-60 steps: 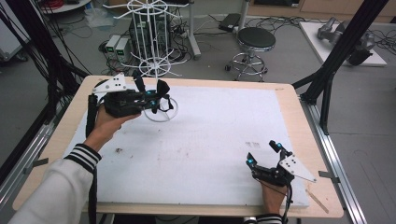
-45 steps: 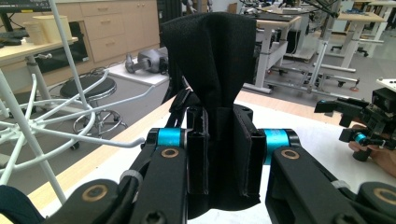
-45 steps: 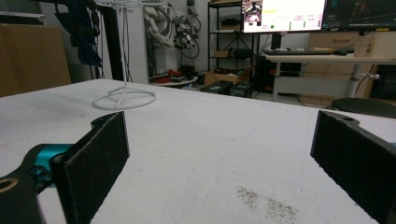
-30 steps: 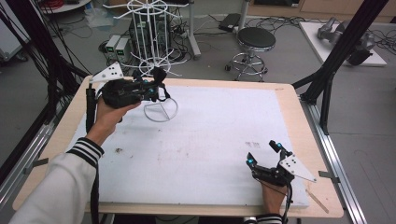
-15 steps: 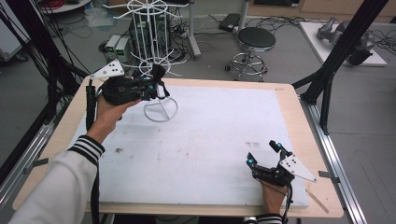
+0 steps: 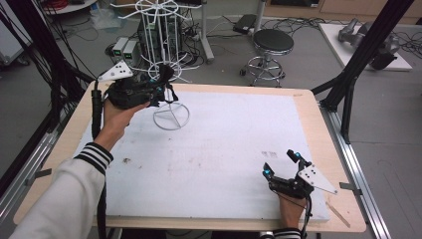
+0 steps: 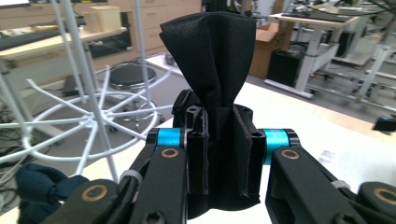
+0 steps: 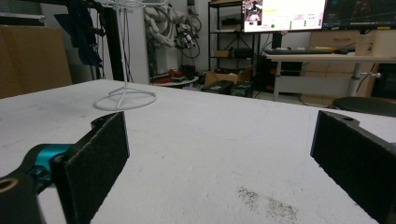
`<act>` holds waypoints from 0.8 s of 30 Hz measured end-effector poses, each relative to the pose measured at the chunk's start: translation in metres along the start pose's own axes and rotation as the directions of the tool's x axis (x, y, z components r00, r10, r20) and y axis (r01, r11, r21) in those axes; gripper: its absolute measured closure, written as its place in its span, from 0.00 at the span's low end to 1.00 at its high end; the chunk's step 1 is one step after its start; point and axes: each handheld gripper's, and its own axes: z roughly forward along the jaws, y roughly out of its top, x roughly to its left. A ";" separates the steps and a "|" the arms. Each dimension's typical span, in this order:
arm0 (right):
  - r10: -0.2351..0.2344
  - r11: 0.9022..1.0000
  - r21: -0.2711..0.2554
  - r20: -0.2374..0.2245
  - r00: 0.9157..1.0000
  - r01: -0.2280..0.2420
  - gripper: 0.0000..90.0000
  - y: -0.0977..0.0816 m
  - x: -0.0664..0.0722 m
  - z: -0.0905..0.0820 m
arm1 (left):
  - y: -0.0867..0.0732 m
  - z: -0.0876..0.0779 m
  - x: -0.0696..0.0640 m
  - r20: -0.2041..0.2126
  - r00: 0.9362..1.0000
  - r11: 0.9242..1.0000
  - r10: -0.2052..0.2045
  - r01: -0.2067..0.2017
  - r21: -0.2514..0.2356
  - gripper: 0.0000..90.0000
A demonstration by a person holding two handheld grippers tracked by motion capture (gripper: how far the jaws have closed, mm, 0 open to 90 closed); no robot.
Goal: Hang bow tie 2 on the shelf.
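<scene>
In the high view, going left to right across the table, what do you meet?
Left gripper shut on a black cloth → white wire rack's ring base → faint dark marks on the white mat → right gripper, jaws open, resting near the front edge.

High view: we look forward and down from above the person's side onto the whole table [image 6: 214, 144]. Left gripper view: close, facing the white wire rack [image 7: 88, 116]. Right gripper view: low over the tabletop, facing that rack's ring base, which all views share.
</scene>
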 end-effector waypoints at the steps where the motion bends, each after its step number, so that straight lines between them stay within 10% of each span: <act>1: 0.000 1.000 0.000 0.000 1.000 0.000 0.04 0.000 0.000 0.000 | 0.001 0.000 0.000 -0.009 1.000 1.000 0.004 -0.004 0.006 0.85; 13: -0.001 1.000 0.002 -0.001 1.000 0.001 0.04 0.000 0.000 0.000 | 0.000 0.001 0.004 -0.089 0.996 0.999 0.026 -0.023 0.044 0.85; 24: 0.000 1.000 0.002 -0.001 1.000 0.000 0.04 0.000 0.000 0.000 | 0.000 0.008 -0.002 -0.059 0.997 0.997 0.044 -0.040 0.068 0.85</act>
